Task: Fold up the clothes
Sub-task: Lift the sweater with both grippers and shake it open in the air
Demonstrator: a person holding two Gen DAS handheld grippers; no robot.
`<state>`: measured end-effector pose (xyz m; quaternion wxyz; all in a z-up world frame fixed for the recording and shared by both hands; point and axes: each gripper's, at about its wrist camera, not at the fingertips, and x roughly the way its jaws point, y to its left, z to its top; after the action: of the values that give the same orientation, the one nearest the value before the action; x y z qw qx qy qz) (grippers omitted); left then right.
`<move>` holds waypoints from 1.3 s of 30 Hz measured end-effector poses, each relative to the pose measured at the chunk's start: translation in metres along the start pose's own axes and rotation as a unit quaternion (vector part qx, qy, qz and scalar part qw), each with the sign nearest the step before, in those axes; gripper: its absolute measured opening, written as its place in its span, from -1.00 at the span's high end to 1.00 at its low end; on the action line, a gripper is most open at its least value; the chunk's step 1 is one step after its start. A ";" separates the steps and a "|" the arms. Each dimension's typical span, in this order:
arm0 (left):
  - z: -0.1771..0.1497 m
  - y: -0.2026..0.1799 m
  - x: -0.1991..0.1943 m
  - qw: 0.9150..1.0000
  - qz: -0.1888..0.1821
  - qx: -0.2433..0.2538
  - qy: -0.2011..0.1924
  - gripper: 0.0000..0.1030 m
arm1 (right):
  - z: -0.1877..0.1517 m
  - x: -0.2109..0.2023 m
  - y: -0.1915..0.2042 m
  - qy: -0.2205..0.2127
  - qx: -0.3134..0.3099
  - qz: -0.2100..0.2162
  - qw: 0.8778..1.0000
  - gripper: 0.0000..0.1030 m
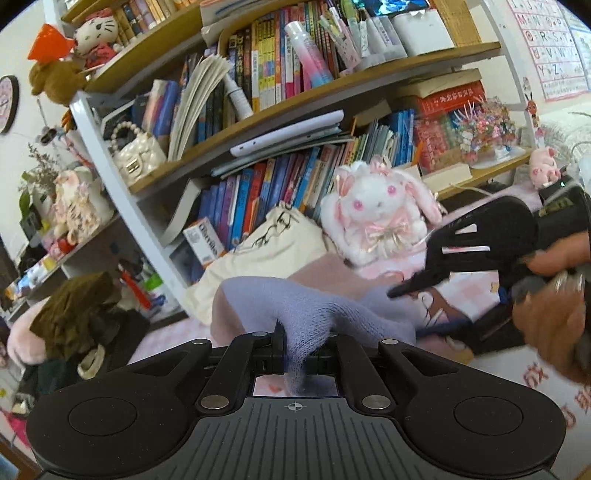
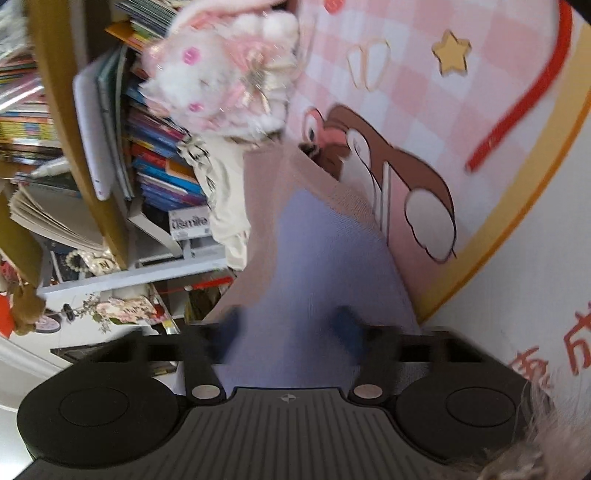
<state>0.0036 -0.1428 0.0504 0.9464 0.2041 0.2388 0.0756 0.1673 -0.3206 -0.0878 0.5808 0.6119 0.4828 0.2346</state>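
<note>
L wrist view: left gripper [image 1: 295, 352] clamped on a bunched fold of the lilac garment [image 1: 317, 314], bookshelf [image 1: 236, 155] beyond; right gripper [image 1: 406, 286] ahead-right.

R wrist view (blurred): right gripper [image 2: 288, 332] fingers flank the garment [image 2: 325, 258]; can't tell if pressing.

— What stands behind the pink checked mat [image 2: 424, 85]?

— A bookshelf [image 1: 110, 155] with a white frame and wooden boards, packed with upright books [image 1: 266, 70].

— Any toys?

— A white plush rabbit [image 1: 380, 210] with pink eyes and ribbons sits on the mat at the shelf's foot. A cream cloth bag [image 1: 258, 254] with black lettering lies just beside it. Higher up, a white cat doll [image 1: 98, 35] and a brown teddy bear [image 1: 51, 79] perch at the shelf's left end.

— Anything else?

— A pearl-handled cream purse [image 1: 135, 155] on a middle board, and an alphabet poster [image 1: 550, 40] on the wall at right.
</note>
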 end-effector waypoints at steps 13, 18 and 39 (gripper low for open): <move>0.004 0.016 0.007 0.999 -0.008 -0.036 0.001 0.88 | 0.014 -0.073 0.040 -0.049 -0.112 0.041 0.992 0.86; 0.011 0.015 0.011 0.999 -0.014 -0.047 -0.004 0.88 | -0.004 -0.071 0.004 -0.028 -0.073 -0.016 0.997 -0.03; 0.023 0.047 -0.010 0.998 0.007 -0.061 -0.031 0.88 | -0.020 -0.082 0.030 0.027 -0.112 0.137 0.984 0.85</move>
<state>0.0036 -0.1102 0.0929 0.9634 0.1500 0.2032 0.0900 0.1249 -0.3776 -0.0332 0.5949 0.5965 0.3806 0.3812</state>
